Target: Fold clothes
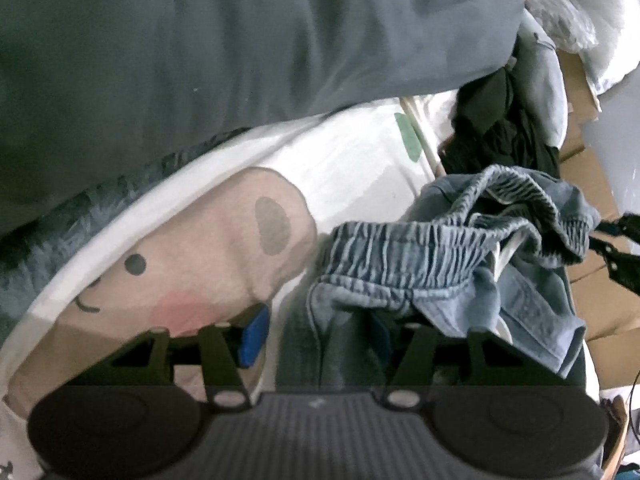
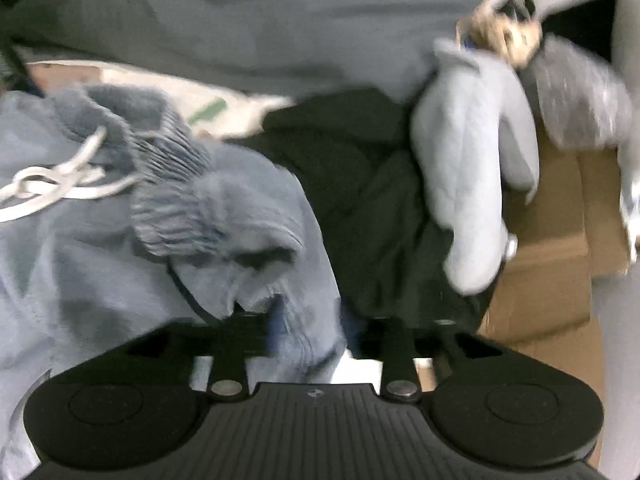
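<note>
Denim shorts (image 1: 420,252): light-blue, elastic ribbed waistband, white drawstring (image 2: 52,184) knotted. Crumpled, unfolded, bunched on white printed sheet (image 1: 352,160), beside black garment (image 2: 360,184).

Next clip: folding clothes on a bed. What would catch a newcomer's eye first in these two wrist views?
In the left wrist view, a crumpled pair of denim shorts with an elastic waistband sits just ahead of the left tool. Beside them is a white sheet printed with a pink cartoon face. In the blurred right wrist view, the same denim, with its white drawstring, bunches over the right tool, with a black garment behind.
</note>
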`<state>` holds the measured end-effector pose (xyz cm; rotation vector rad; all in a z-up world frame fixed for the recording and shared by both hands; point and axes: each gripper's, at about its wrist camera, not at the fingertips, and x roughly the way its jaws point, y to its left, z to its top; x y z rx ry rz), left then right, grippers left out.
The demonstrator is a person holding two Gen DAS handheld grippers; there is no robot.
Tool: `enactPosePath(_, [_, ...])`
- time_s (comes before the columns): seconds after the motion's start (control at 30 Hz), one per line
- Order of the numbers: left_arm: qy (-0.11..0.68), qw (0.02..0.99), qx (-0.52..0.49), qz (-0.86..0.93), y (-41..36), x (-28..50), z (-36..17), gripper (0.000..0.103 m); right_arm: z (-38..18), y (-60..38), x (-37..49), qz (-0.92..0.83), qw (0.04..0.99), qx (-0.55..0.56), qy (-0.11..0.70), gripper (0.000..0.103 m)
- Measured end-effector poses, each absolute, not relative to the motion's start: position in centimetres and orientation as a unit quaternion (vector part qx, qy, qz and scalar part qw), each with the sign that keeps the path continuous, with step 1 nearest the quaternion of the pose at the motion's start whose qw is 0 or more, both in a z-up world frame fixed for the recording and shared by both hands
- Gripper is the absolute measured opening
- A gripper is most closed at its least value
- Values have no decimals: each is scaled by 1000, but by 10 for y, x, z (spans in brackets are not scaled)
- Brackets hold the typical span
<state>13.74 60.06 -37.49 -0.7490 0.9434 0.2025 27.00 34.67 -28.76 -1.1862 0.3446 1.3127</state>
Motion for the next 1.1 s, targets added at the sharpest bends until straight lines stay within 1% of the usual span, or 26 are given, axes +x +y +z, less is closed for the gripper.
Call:
enactPosePath(0.2, [438, 820, -357, 89, 600, 135, -376, 56, -281, 348, 244, 600, 583, -543, 73, 48])
enactPosePath(0.33, [433, 823, -357, 84, 599, 135, -379, 56, -293, 360, 231, 596, 534, -598, 36, 49])
enactPosePath(0.43, [432, 824, -359, 81, 600, 136, -379, 56, -296, 366, 230, 596, 516, -615, 22, 49])
enactPosePath(0.57, [430, 822, -364, 84, 600, 135, -378, 56, -303, 364, 223, 589, 471, -655, -33, 49])
enactPosePath(0.6, [430, 821, -368, 82, 600, 135, -378, 52, -304, 363, 222, 586, 464, -663, -45, 49])
enactPosePath(0.63, [430, 819, -372, 80, 600, 134, -378, 51, -305, 363, 221, 584, 456, -670, -56, 49])
enactPosePath(0.77, [433, 815, -377, 84, 600, 136, -377, 51, -305, 360, 221, 582, 437, -682, -79, 49])
enactPosePath(0.87, [438, 808, -385, 83, 600, 137, -377, 51, -309, 355, 216, 572, 408, -700, -127, 49])
enactPosePath(1.0, [442, 799, -399, 82, 602, 137, -379, 51, -317, 357, 212, 564, 383, -716, -148, 49])
enactPosePath(1.03, [443, 798, -401, 82, 601, 137, -379, 51, -315, 358, 212, 568, 389, -712, -139, 49])
enactPosePath(1.07, [443, 796, -406, 81, 601, 137, -379, 50, -314, 359, 212, 571, 394, -708, -131, 49])
enactPosePath(1.1, [443, 793, -411, 79, 600, 136, -379, 45, -312, 359, 212, 574, 400, -704, -122, 49])
